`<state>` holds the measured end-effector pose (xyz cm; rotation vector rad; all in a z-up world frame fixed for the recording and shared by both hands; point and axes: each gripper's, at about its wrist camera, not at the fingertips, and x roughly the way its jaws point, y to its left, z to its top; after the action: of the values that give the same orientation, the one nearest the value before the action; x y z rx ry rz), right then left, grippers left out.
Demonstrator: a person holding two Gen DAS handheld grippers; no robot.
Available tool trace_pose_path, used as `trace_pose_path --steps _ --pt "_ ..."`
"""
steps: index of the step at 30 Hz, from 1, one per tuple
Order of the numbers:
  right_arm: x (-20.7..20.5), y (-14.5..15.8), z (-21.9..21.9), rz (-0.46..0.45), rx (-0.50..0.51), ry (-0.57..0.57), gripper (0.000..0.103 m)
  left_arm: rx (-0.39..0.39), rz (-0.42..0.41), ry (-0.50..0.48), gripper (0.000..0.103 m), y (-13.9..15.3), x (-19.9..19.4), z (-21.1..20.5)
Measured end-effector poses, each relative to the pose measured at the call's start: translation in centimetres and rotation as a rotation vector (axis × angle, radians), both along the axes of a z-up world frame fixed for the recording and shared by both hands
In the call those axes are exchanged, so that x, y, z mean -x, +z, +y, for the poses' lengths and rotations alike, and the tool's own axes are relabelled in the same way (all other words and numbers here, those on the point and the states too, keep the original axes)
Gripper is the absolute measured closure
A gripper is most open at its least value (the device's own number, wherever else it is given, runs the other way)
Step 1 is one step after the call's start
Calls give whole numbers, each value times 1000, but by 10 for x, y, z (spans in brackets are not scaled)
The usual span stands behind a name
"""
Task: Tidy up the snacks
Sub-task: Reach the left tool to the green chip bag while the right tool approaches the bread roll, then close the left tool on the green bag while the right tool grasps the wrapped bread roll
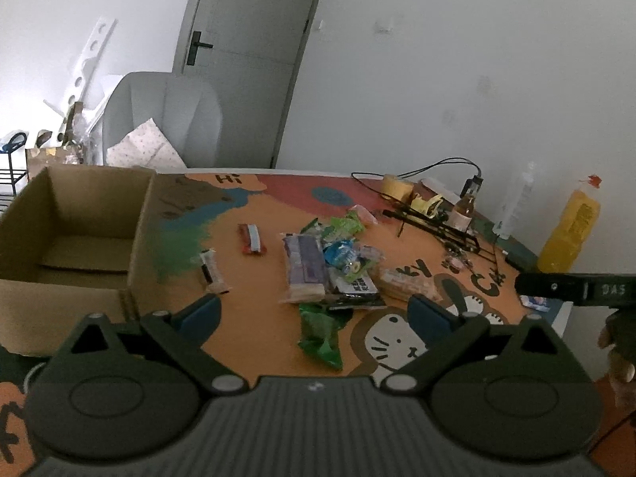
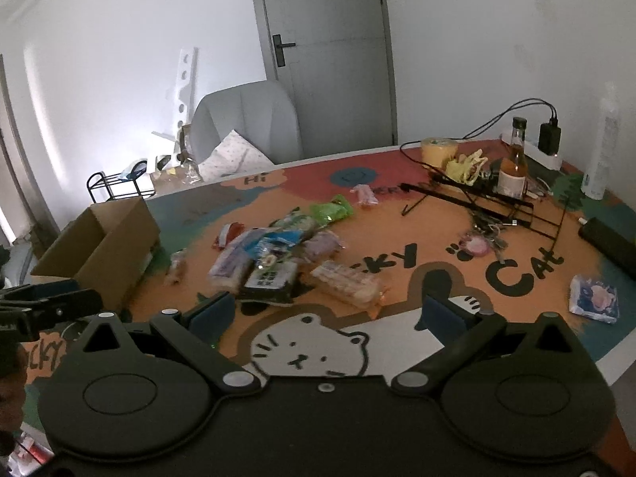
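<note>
A box point(image 1: 75, 238) stands on the table point(image 1: 258, 318) at the left. A snack pile point(image 1: 330, 266) lies right of it, mid-table. Behind the pile, at the far right, stand bottles point(image 2: 512, 163) and a rack point(image 2: 485, 202).

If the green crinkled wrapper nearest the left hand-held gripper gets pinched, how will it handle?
The green wrapper looks crumpled and thin, so probably floppy and light. Its glossy film may slip. Pushed, it would likely slide on the table mat rather than roll.
</note>
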<state>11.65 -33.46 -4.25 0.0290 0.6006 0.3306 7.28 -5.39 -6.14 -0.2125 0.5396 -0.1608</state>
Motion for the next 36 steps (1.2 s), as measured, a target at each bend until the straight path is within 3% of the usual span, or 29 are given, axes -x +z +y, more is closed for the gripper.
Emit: trace_pose_path --steps 11,15,27,32,36 --pt "-37 -22 -21 30 7 33 1 -16 50 -1 3 -27 -34 -24" --pt "-51 -32 -23 57 -1 43 6 -26 71 -12 4 -38 -46 -32" --pt "-89 -65 -26 124 -25 50 21 -4 193 4 44 -72 -83 -38" --pt "-101 -76 -19 137 -25 73 22 2 232 12 64 -82 -93 -39" --pt "-113 -83 -16 141 -24 70 22 4 231 31 73 -83 -96 -37"
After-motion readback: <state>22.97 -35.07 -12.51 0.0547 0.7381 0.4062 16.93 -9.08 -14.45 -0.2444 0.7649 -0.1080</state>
